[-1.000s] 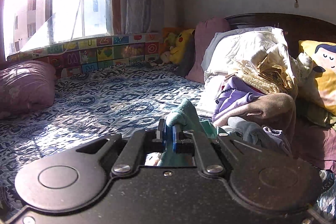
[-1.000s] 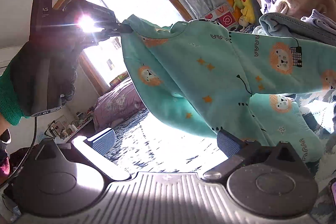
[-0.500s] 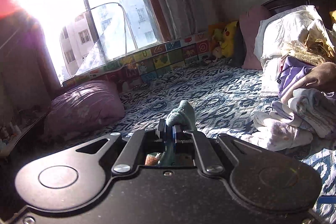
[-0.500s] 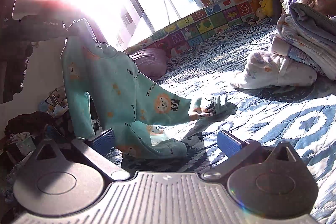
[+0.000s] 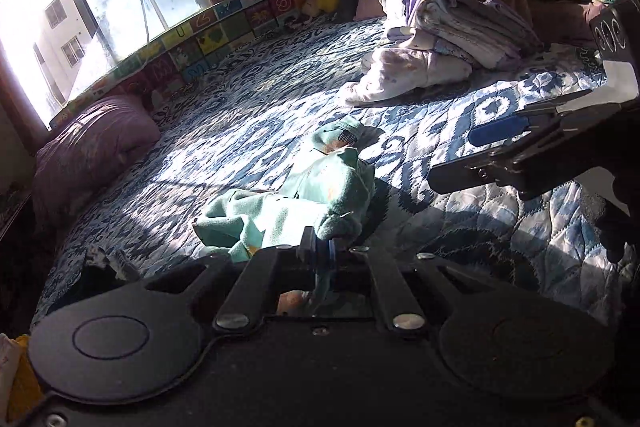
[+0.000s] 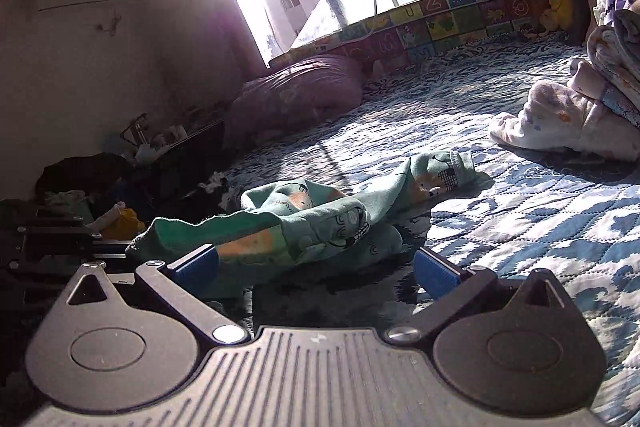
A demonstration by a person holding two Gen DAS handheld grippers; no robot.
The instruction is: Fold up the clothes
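one teal garment point(image 6: 304, 223) lying crumpled on bed point(image 6: 520, 211) | left tool point(image 5: 322, 251) clamping its edge | right tool point(image 6: 316, 267) gaping just before it

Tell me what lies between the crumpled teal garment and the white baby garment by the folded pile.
Only bare blue patterned quilt. In the right wrist view, nothing lies between the teal garment and the white baby garment; the left wrist view agrees.

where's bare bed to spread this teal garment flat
Free quilt runs between the teal garment and the purple pillow, up to the alphabet mat. Crowded at the clothes pile by the headboard.
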